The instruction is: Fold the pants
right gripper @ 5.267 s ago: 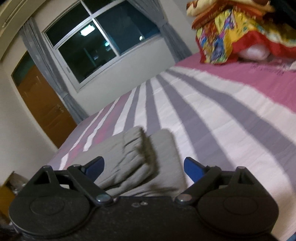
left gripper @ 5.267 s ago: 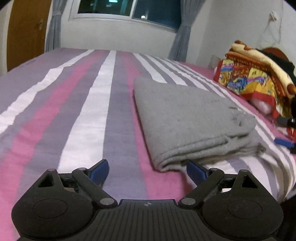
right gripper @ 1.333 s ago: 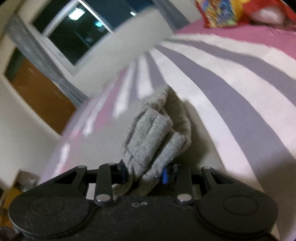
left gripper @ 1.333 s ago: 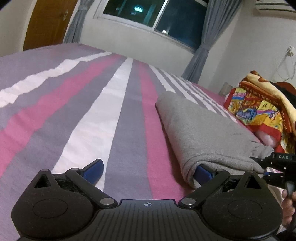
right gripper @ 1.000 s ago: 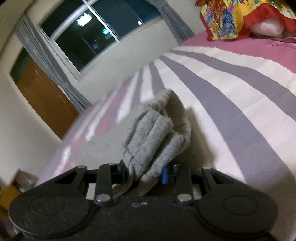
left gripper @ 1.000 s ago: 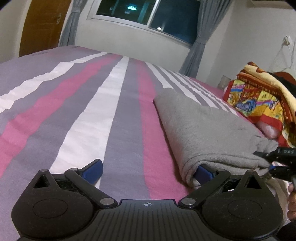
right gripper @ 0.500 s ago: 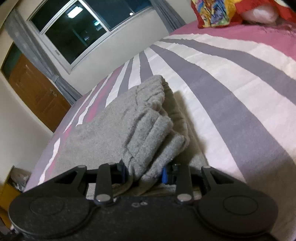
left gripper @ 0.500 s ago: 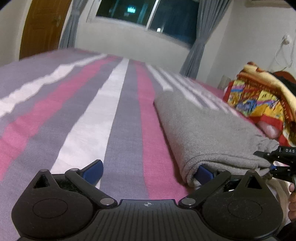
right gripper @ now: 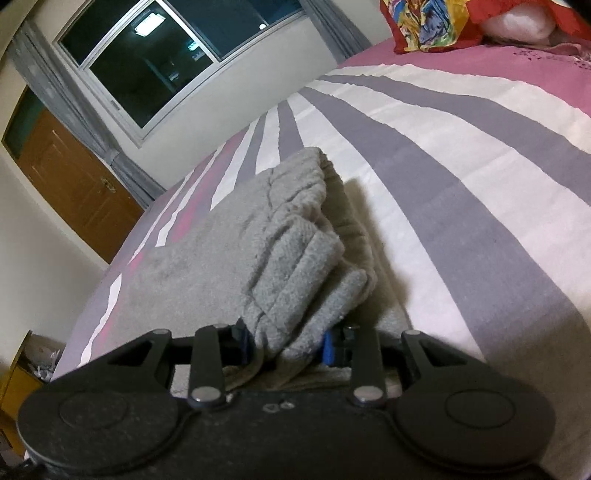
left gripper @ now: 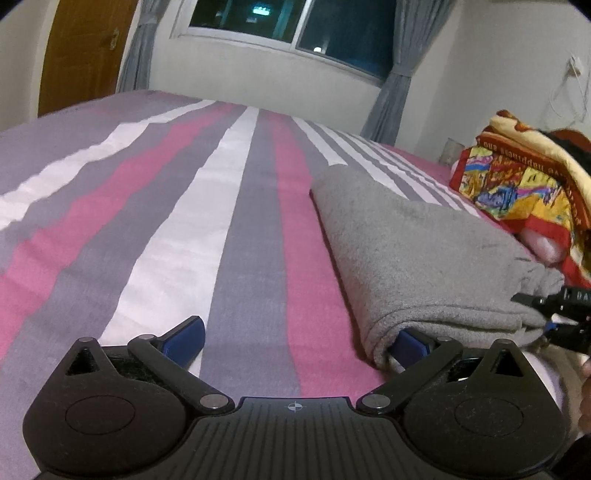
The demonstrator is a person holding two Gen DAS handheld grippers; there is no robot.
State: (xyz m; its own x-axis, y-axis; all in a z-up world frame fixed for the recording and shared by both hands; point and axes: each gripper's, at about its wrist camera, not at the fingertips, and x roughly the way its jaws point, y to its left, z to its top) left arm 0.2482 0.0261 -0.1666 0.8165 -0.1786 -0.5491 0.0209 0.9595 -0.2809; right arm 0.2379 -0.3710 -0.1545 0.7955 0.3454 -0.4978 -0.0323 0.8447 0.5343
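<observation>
Folded grey pants [left gripper: 413,251] lie on the striped bed [left gripper: 184,221]. My left gripper [left gripper: 295,338] is open at the near left corner of the pants; its right fingertip [left gripper: 410,341] is tucked under the folded edge, and its left fingertip [left gripper: 184,334] rests on the bedsheet. My right gripper [right gripper: 286,341] is shut on the bunched end of the pants [right gripper: 295,266] and holds it slightly raised. The right gripper also shows at the right edge of the left wrist view [left gripper: 554,317].
A colourful blanket [left gripper: 524,184] lies on a pillow at the bed's right side, also seen in the right wrist view [right gripper: 443,22]. A window [left gripper: 288,26] with curtains and a wooden door [left gripper: 81,55] stand beyond the bed. A bin [right gripper: 22,369] sits on the floor left of the bed.
My right gripper went from open to shut on the bunched pants end and keeps it gripped, shifting slightly. My left gripper moved closer, its right fingertip under the fold.
</observation>
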